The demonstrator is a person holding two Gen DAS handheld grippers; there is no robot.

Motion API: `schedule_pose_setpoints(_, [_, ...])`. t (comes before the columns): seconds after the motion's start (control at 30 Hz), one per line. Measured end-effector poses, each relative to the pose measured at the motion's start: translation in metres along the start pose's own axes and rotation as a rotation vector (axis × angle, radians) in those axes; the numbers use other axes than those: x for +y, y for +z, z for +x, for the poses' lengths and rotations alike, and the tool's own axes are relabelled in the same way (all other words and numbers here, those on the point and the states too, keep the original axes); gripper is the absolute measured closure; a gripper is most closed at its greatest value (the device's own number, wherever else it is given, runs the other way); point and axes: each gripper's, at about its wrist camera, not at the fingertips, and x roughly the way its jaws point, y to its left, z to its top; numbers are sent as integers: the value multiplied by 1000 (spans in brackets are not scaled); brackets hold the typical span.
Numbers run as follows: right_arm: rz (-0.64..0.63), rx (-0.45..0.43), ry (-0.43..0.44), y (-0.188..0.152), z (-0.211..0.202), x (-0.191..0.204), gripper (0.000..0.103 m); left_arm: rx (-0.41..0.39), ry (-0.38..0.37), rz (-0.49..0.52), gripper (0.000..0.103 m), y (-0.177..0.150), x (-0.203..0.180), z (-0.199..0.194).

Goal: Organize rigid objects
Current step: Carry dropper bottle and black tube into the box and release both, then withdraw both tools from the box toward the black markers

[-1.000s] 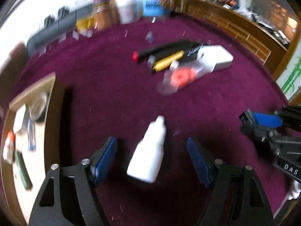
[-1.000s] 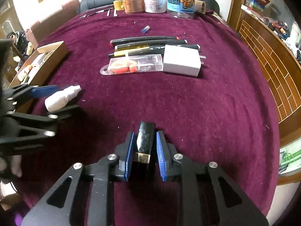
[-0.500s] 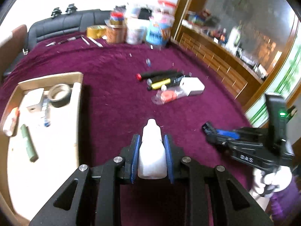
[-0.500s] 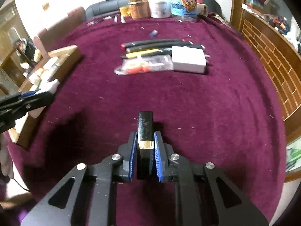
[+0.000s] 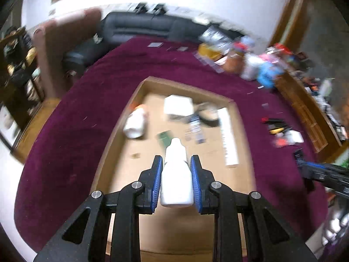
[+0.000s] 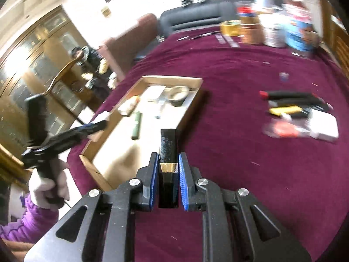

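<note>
The left gripper [image 5: 176, 163] is clamping a white bottle [image 5: 176, 174], nozzle pointing forward along the fingers, and is hanging directly over the tray [image 5: 236, 109], so its drop looks to be straight down onto bare floor short of the items already inside. The right gripper [image 6: 166, 163] is squeezing a black bar [image 6: 167, 146], its long axis likewise running forward between the pads. It is sitting off the tray's right wall, above the purple cloth [image 6: 240, 163]; the tray lies ahead and to its left, so the left hand is nearer.
</note>
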Motion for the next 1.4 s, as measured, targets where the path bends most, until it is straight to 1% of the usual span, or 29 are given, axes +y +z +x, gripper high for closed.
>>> schedule_pose_setpoints(0.13, [-14, 63, 18, 19, 50, 30, 87, 114, 46, -53, 81, 7, 24, 36])
schedule_pose_setpoints(0.3, [-6, 152, -5, 37, 120, 50, 87, 201, 34, -76, 81, 22, 28, 77])
schedule_pose_setpoints(0.37, [-5, 172, -19, 44, 137, 52, 87, 190, 27, -83, 81, 28, 29, 81])
schedule_pose_setpoints(0.4, [-4, 174, -18, 49, 146, 54, 87, 190, -5, -105, 79, 30, 33, 80])
schedule_pose_setpoints(0.43, [-7, 180, -28, 54, 154, 56, 87, 186, -41, -131, 75, 29, 37, 79])
schedule_pose_setpoints(0.47, [-13, 184, -42, 59, 161, 58, 87, 180, -71, -145, 74, 28, 39, 75])
schedule_pose_setpoints(0.5, [-21, 186, -59, 63, 167, 59, 87, 176, -92, -150, 72, 25, 42, 70])
schedule_pose_setpoints(0.53, [-29, 189, -76, 66, 172, 60, 87, 168, -90, -149, 69, 23, 43, 64])
schedule_pose_setpoints(0.57, [-39, 188, -101, 68, 174, 61, 86, 151, -90, -149, 65, 20, 45, 56])
schedule_pose_setpoints(0.6, [-48, 188, -117, 70, 175, 62, 86, 115, -98, -150, 57, 16, 49, 42])
schedule_pose_setpoints(0.63, [-54, 188, -119, 70, 174, 64, 86, 88, -98, -151, 52, 13, 50, 34])
schedule_pose_setpoints(0.7, [-62, 156, -104, 71, 162, 63, 85, 33, -87, -157, 49, 6, 57, 17])
schedule_pose_setpoints(0.83, [-63, 66, -128, 68, 128, 55, 84, -13, -71, -201, 49, -6, 67, -3])
schedule_pose_setpoints(0.9, [-62, -9, -156, 63, 101, 48, 84, -40, -57, -220, 49, -11, 63, -12])
schedule_pose_setpoints(0.93, [-61, -59, -178, 58, 84, 44, 84, -57, -51, -225, 49, -12, 60, -17])
schedule_pose_setpoints(1.0, [-63, -151, -224, 47, 54, 37, 78, -105, -22, -222, 49, -12, 45, -27])
schedule_pose_setpoints(1.03, [-67, -194, -249, 43, 41, 34, 69, -130, -1, -211, 49, -13, 38, -33])
schedule_pose_setpoints(1.07, [-71, -257, -290, 35, 24, 32, 52, -160, 29, -196, 49, -15, 30, -40])
schedule_pose_setpoints(1.1, [-75, -327, -339, 27, 8, 31, 41, -200, 72, -174, 49, -17, 19, -47])
schedule_pose_setpoints(1.13, [-77, -381, -378, 24, -2, 30, 20, -240, 112, -151, 48, -19, 9, -54])
schedule_pose_setpoints(1.17, [-76, -444, -425, 15, -15, 28, 14, -287, 155, -124, 47, -21, -3, -61])
schedule_pose_setpoints(1.2, [-67, -497, -460, 5, -26, 24, 14, -340, 196, -93, 43, -25, -16, -69])
schedule_pose_setpoints(1.23, [-53, -520, -477, -3, -33, 20, 14, -390, 225, -67, 36, -29, -28, -78])
schedule_pose_setpoints(1.27, [-35, -525, -478, -9, -38, 15, 14, -439, 244, -42, 33, -34, -40, -86])
schedule_pose_setpoints(1.3, [-8, -521, -470, -14, -41, 7, 14, -491, 255, -12, 24, -39, -54, -95])
schedule_pose_setpoints(1.33, [22, -515, -455, -20, -43, -1, 14, -526, 255, 12, 13, -43, -64, -102])
schedule_pose_setpoints(1.4, [97, -506, -419, -32, -47, -22, 14, -577, 248, 73, 1, -47, -88, -112])
